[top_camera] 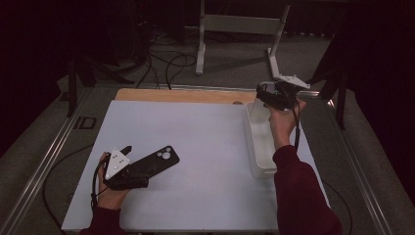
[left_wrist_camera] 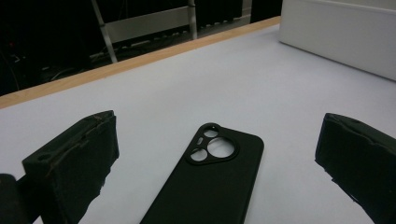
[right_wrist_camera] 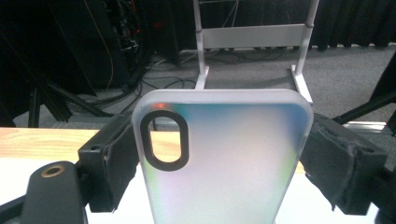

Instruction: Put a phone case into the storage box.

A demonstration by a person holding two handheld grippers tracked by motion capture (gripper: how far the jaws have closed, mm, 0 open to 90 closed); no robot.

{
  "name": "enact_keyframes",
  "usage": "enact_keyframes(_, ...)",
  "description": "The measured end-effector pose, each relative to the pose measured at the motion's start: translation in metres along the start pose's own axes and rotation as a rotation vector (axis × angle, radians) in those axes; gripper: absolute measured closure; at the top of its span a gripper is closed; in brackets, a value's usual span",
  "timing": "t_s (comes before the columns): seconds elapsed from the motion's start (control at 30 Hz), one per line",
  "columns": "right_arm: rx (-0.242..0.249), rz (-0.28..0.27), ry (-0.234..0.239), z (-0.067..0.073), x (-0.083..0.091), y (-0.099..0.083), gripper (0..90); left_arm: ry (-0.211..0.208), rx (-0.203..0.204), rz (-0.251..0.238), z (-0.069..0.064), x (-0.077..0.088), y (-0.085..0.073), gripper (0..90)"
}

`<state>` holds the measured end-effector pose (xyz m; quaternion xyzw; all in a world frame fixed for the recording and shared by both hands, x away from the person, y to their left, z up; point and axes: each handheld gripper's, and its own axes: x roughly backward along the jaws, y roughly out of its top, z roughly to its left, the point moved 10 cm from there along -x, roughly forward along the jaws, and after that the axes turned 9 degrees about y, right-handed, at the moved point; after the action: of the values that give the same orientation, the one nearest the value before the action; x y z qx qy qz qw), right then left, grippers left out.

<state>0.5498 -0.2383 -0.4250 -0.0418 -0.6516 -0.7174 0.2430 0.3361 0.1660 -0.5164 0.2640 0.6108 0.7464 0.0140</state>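
While the left gripper [top_camera: 131, 148] rests at seven o'clock, jaws spread around a flat black rubber phone case [top_camera: 155, 162] not yet gripped, the right gripper [right_wrist_camera: 219, 154] pinches a translucent iridescent phone case [right_wrist_camera: 224, 154] over the white plastic bin [top_camera: 257, 147] at one o'clock, unreleased.

The table [top_camera: 195, 142] has a pale, light grey top that covers almost all of it. Along the far edge a strip of bare wood [top_camera: 181, 95] is visible. A black phone case [top_camera: 155, 161] lies flat on the near left part of the table, with its back side up and the camera opening at its far end. A white rectangular bin [top_camera: 259, 142] stands on the right side of the table, close to the right edge, with its long side running from near to far. The middle of the top is bare.
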Motion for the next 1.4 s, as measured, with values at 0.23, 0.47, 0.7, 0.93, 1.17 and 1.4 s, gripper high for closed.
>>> enact_keyframes(0.23,-0.017,0.023,-0.017,-0.004,-0.006,-0.009,16.8,0.002,0.004,-0.005,0.001,0.001,0.001,0.0)
enact_keyframes(0.47,-0.023,0.031,-0.023,-0.004,-0.009,-0.013,16.7,0.006,0.005,-0.009,0.001,0.002,0.002,0.0)
enact_keyframes(0.7,-0.030,0.051,-0.034,-0.008,-0.014,-0.022,16.7,0.007,0.005,-0.010,0.001,0.002,0.002,0.0)
enact_keyframes(0.93,-0.032,0.070,-0.033,-0.006,-0.019,-0.027,16.7,0.008,0.009,-0.016,0.002,0.003,0.003,0.0)
enact_keyframes(1.17,-0.026,0.087,-0.045,-0.008,-0.023,-0.033,16.6,0.009,0.012,-0.020,0.003,0.004,0.003,0.0)
enact_keyframes(1.4,-0.021,0.105,-0.041,-0.010,-0.026,-0.038,16.6,0.007,0.013,-0.020,0.002,0.004,0.003,0.0)
